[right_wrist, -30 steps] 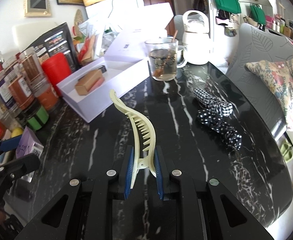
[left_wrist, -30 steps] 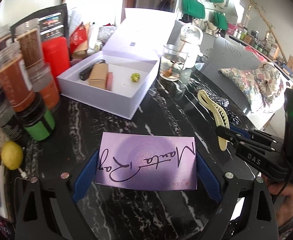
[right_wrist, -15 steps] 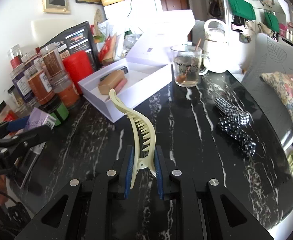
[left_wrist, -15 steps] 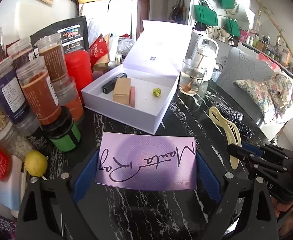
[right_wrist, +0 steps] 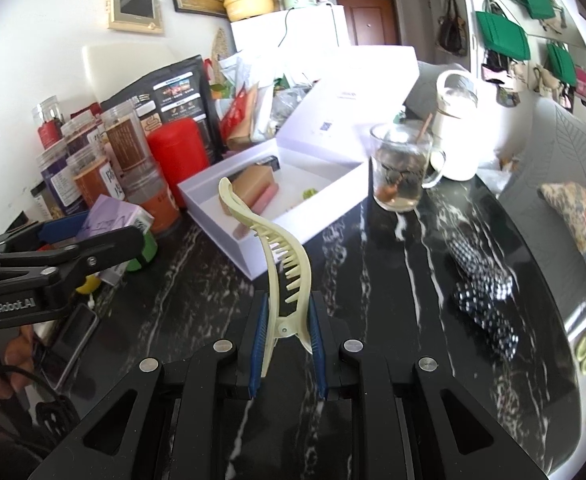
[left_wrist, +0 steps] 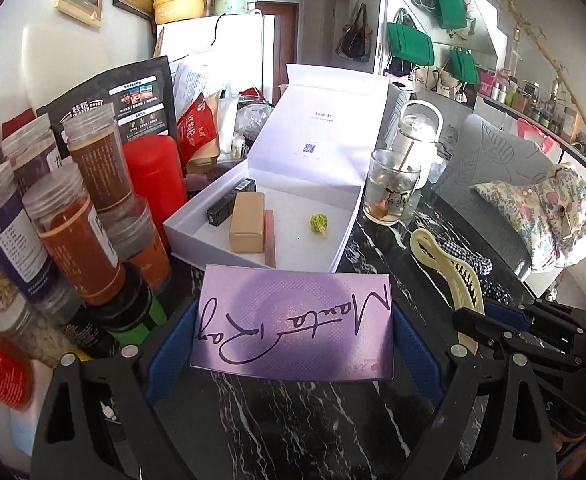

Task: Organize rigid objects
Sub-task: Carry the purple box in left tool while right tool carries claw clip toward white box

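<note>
Black marble with white veins is forming the tabletop (right_wrist: 393, 280) under both grippers. Spread wide, the left gripper (left_wrist: 293, 328) is gripping a purple box (left_wrist: 293, 320) by its two ends between its blue pads (left_wrist: 169, 344), lifted clear of the table. To its right, the right gripper (right_wrist: 287, 340) is pinching the hinge end of a cream hair clip (right_wrist: 281, 260) with its jaws nearly together, the clip's toothed arm curving up and away. Just beyond both, an open white box (left_wrist: 345, 240) is sitting with its lid raised, holding a tan carton (left_wrist: 247, 222), a black item and a small green thing. Left of it, jars (left_wrist: 81, 232) and a red canister (left_wrist: 155, 180) are crowding the table's edge. Farther right, a glass mug (right_wrist: 401, 172) is standing near a polka-dot cloth (right_wrist: 481, 288).
</note>
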Demonstrator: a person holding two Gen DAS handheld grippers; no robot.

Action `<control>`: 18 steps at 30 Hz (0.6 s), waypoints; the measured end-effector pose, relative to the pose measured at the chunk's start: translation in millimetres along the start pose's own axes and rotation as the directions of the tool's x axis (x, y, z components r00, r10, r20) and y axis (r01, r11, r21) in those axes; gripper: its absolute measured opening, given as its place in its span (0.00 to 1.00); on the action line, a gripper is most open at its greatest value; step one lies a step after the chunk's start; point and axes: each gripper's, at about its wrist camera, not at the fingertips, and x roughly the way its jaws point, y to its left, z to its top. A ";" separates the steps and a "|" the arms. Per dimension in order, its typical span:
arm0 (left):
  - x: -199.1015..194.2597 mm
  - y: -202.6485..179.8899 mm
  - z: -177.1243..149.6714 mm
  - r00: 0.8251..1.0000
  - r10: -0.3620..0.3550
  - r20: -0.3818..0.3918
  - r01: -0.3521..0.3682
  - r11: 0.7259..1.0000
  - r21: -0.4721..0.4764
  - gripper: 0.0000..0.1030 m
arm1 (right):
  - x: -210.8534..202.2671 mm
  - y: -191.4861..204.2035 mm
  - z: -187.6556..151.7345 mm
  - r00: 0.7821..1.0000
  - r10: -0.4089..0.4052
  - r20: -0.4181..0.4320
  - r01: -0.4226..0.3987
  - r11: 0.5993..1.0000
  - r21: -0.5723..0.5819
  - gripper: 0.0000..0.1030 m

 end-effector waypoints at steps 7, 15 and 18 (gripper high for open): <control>12.0 10.0 19.7 1.000 0.014 0.021 -0.013 1.000 -0.012 0.91 | 14.3 3.7 19.0 0.999 0.034 0.003 -0.033 0.999 -0.018 0.19; 29.7 22.8 42.0 0.999 0.026 0.042 -0.026 0.999 -0.021 0.91 | 28.4 4.7 42.9 0.999 0.044 0.012 -0.043 0.998 -0.035 0.19; 38.5 29.7 51.1 0.998 0.041 0.044 -0.040 0.999 -0.027 0.91 | 34.0 4.9 52.7 0.999 0.046 0.021 -0.045 0.998 -0.038 0.19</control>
